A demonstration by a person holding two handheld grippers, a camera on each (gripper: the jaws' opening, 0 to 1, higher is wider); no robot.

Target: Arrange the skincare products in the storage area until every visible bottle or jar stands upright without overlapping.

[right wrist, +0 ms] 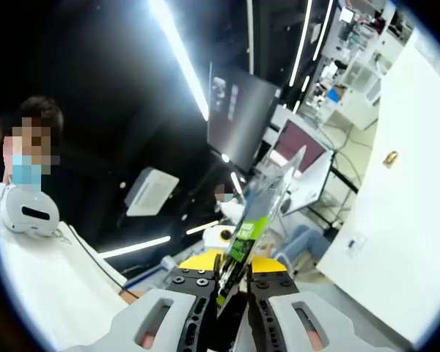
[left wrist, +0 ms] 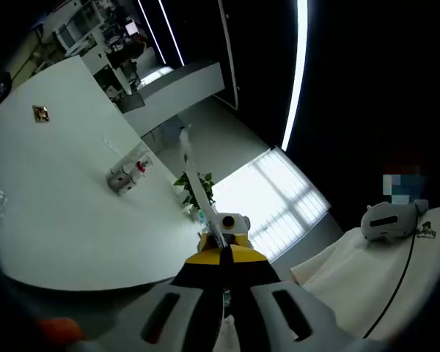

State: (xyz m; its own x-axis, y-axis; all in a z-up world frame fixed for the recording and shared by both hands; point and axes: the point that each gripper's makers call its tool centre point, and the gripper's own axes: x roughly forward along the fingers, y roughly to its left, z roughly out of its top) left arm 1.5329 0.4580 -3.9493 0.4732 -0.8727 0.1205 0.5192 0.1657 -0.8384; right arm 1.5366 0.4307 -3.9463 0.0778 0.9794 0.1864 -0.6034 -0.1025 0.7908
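Jaws of the left gripper [left wrist: 224,293] sit nearly together at the bottom of the left gripper view, pinched on a thin flat sachet [left wrist: 205,213] seen edge-on: pale, narrow strip running up and left from the jaw tips to a crimped top end. Yellow and black gripper body just past the tips.

Right gripper [right wrist: 235,290] likewise narrow, clamped on the same kind of thing seen flatter: a packet [right wrist: 260,209] with a clear or silvery upper part, a green and black printed lower part, top corner pointed up and right. Cannot tell if the two views show one packet held by both grippers or two separate ones.

Both packets are held up in the air, not resting on any surface; both views are tilted upward into the room.

Outward, left gripper view: big white wall [left wrist: 66,198] left with a small brass fitting [left wrist: 40,114] and a wall-mounted fixture [left wrist: 128,172] with a red spot, a green plant [left wrist: 194,191] beyond the sachet, a bright window [left wrist: 275,202], a ceiling light strip [left wrist: 297,73]. A person in a white shirt [left wrist: 374,279] at right, with a white headset [left wrist: 389,218] hanging at the chest.

Right gripper view: the person in white [right wrist: 51,286] at left with the headset [right wrist: 28,209], dark monitors [right wrist: 242,121] behind the packet, white wall [right wrist: 396,191] at right, light strips [right wrist: 180,55] overhead. Open air all around both gripper tips, nothing close.
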